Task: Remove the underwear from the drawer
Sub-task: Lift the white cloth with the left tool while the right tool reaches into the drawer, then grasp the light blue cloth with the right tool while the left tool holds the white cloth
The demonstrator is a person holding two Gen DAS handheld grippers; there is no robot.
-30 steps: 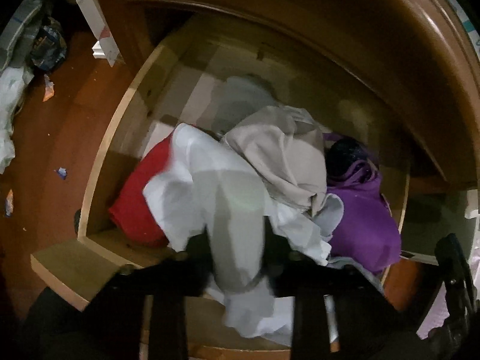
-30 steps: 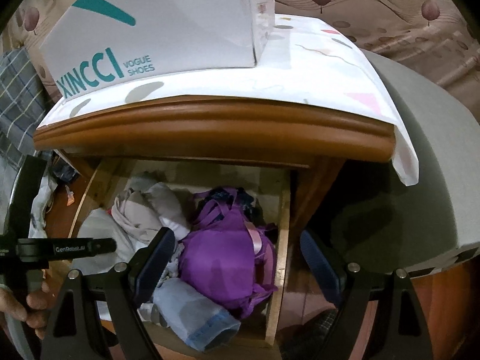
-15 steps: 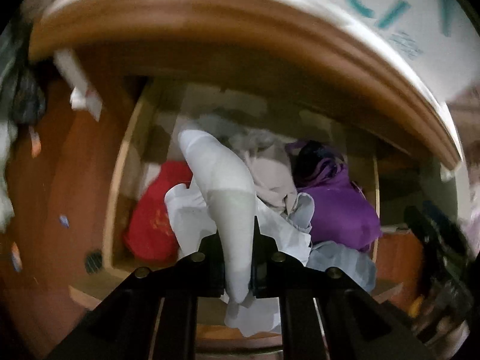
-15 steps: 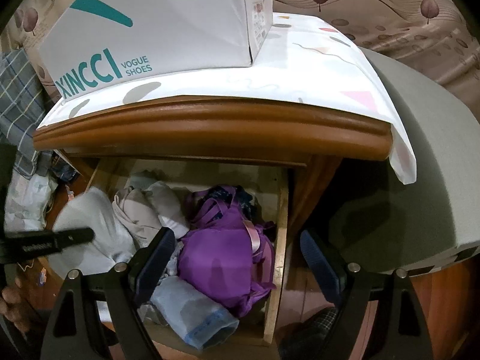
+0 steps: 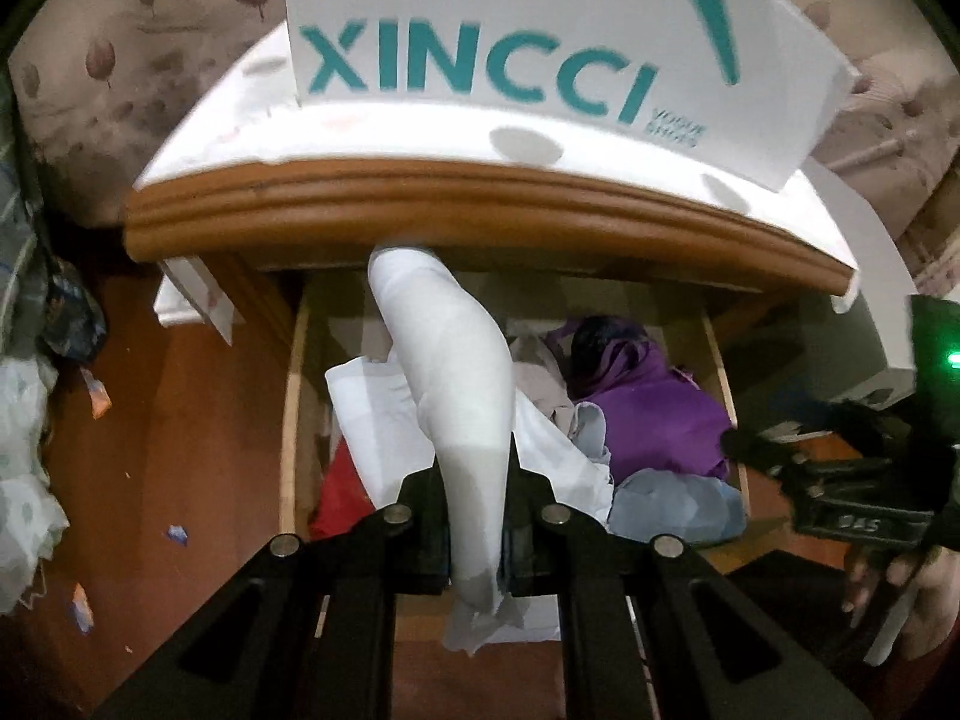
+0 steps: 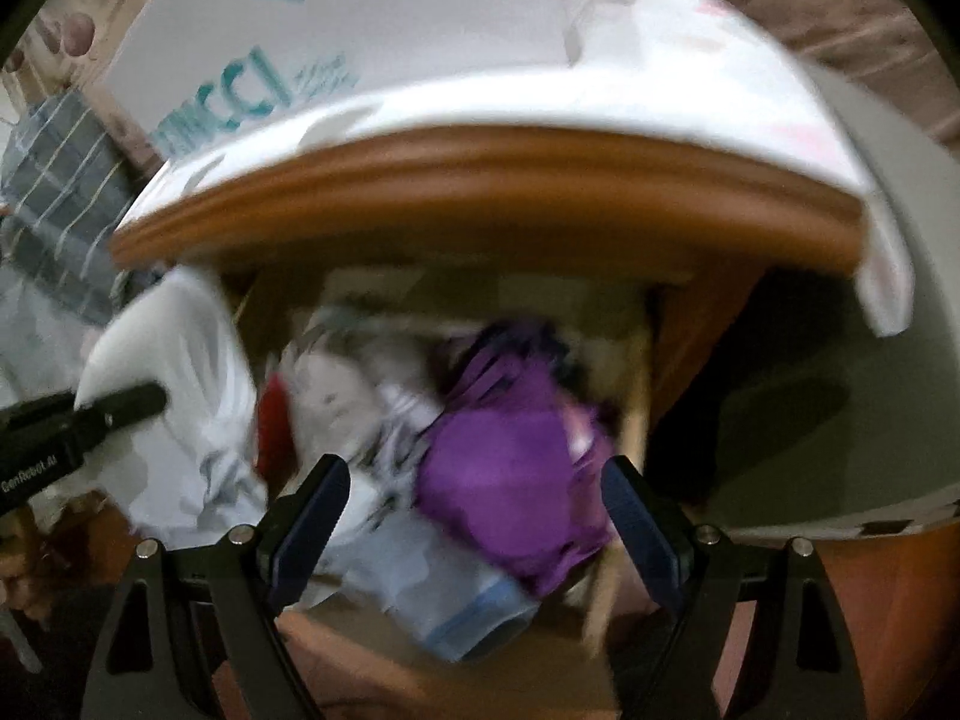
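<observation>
Left tool point(image 5: 477, 516) clamps one white underwear point(image 5: 462, 396); right tool point(image 6: 474, 516) gapes over drawer point(image 5: 723, 384).

**Surroundings: items on and around the nightstand**

White shoe box point(image 5: 540, 42) lettered XINCCI (teal print), standing on a white patterned cloth point(image 5: 384, 138) over the wooden top point(image 5: 480, 210). Leaf-print wallpaper point(image 5: 120, 60) behind. Reddish floor point(image 5: 150, 450) strewn with small scraps. Plaid fabric point(image 6: 66, 192) at left.
</observation>
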